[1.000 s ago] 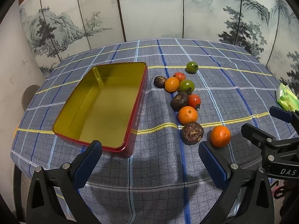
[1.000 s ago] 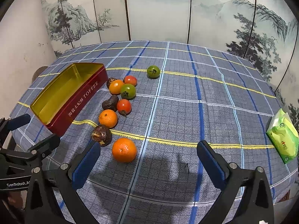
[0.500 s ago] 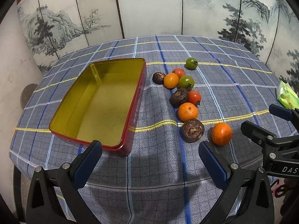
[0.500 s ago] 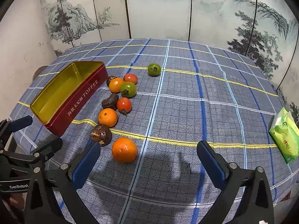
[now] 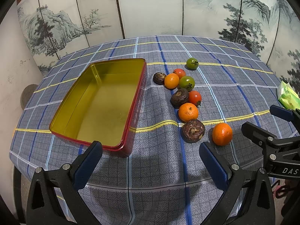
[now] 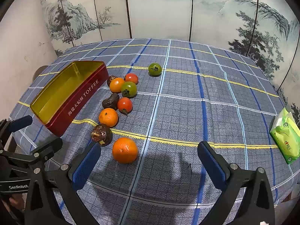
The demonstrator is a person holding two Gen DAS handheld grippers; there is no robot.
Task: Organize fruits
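We hold the left gripper (image 5: 150, 155) and the right gripper (image 6: 148, 155) above the near edge of the desk (image 6: 187, 112), both with jaws wide and nothing between them. The fruits lie in a loose line to the right of the empty red tin (image 5: 101, 103); none is in it yet. The nearest mandarin (image 6: 125, 150) sits just ahead of the right gripper, beside a dark brown fruit (image 6: 101, 135). We judge this mandarin the first pick: we would centre the jaws on its widest part, close gently to avoid bruising, and keep clear of the brown neighbour. The tin's side reads "TOFFEE" after some Chinese characters; the left gripper body shows "GenRobot". A green packet (image 6: 286, 135) lies at the right edge.
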